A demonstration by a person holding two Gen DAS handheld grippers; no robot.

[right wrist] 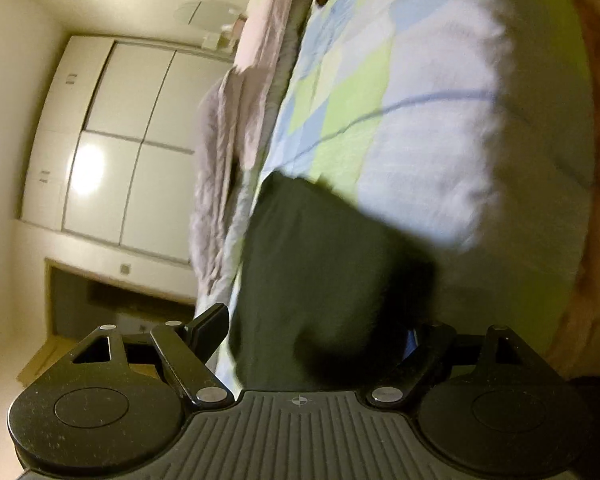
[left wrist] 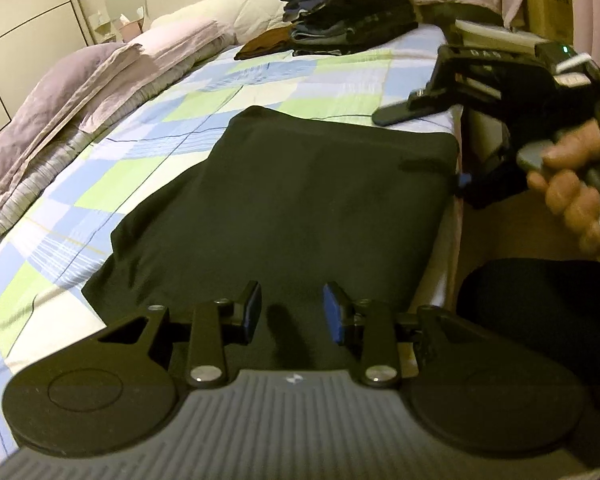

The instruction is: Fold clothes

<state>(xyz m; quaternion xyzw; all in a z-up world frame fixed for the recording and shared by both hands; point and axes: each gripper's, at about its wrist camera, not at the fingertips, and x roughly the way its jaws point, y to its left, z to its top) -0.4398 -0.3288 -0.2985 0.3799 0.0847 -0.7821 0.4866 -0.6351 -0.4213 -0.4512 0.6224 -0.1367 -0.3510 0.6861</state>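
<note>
A folded dark garment point(left wrist: 284, 208) is seen lying mid-frame on a checked bedsheet point(left wrist: 148, 148), with the left gripper point(left wrist: 291, 312) released just above its near edge and the right gripper point(left wrist: 396, 116), upper right, parted and empty.

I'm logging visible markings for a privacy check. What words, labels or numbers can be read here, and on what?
"DAS": raised letters on the right gripper, blurred, so only a likely reading.
Cardboard box: small print, too blurred to read.
Left gripper: small emblem on its body, no readable text.
Dark garment: none visible.
</note>
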